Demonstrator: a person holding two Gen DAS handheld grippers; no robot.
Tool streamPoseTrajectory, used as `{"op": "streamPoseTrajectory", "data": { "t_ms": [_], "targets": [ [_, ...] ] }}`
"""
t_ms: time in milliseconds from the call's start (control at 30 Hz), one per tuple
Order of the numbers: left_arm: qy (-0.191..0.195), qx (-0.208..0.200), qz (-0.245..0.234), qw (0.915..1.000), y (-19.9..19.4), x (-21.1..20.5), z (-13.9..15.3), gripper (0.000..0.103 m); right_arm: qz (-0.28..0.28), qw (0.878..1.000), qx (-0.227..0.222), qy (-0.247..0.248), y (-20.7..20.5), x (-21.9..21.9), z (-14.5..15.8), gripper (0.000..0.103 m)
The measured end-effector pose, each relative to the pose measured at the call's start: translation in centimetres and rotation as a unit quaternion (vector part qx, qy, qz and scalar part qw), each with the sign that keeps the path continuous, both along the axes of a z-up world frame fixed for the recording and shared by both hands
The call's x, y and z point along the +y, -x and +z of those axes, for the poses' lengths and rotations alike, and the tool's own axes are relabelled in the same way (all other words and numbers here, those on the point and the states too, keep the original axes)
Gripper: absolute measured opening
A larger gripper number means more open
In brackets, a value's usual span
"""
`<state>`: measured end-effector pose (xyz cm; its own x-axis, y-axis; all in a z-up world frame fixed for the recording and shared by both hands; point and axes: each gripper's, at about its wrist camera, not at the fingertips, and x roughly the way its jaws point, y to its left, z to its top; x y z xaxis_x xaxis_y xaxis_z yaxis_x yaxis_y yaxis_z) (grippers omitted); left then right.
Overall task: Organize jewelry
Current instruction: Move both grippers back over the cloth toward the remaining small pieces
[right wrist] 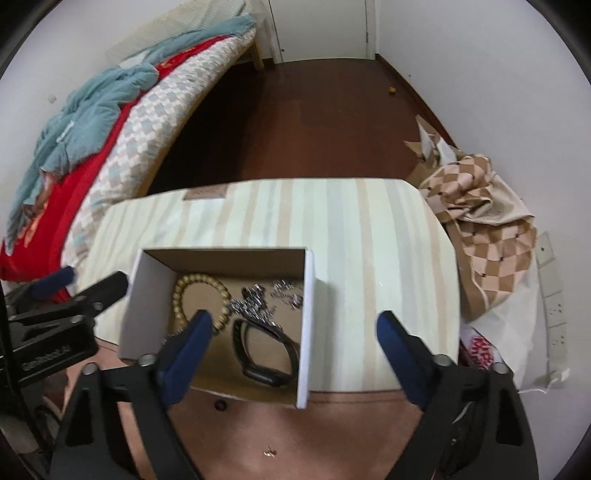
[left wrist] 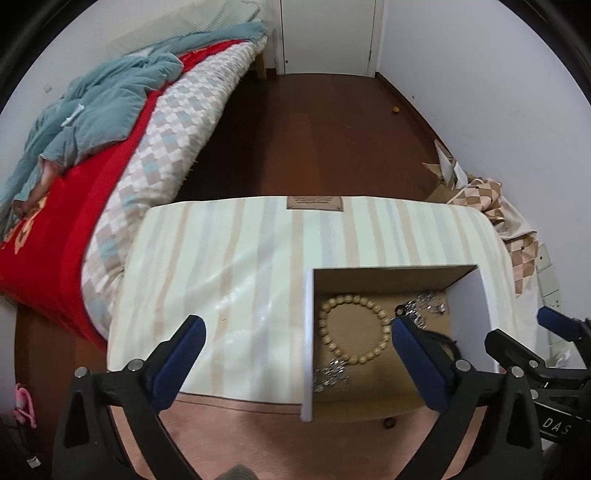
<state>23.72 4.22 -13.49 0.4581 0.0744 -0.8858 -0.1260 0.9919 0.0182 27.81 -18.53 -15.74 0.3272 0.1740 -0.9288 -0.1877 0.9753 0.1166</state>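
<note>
The place was a bedroom in a home. A bed (left wrist: 122,155) stood along the left wall, with a red blanket (left wrist: 70,236), a checkered quilt (left wrist: 173,129) and a crumpled blue-green cover (left wrist: 107,107) on it. The floor (left wrist: 325,136) was of dark wood, and a white door (left wrist: 328,33) closed the far end. A striped cloth (right wrist: 332,229) covered the worktop, and power sockets (right wrist: 554,302) sat on the right wall.
</note>
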Motion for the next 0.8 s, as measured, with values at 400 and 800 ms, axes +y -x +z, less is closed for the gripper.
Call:
{"op": "streamPoseTrajectory", "data": {
  "t_ms": [400, 800],
  "targets": [
    [-0.016, -0.009, 0.003, 0.9998, 3.7, 0.2, 0.4, 0.103, -0.01, 1.0, 0.004, 0.027, 3.5, 0.6, -0.3, 0.1],
    [-0.036, -0.054, 0.005, 0.9979, 7.8, -0.2, 4.6, 0.103, -0.017, 0.999, -0.036, 0.027, 6.5, 0.5, 3.7, 0.1]
  ]
}}
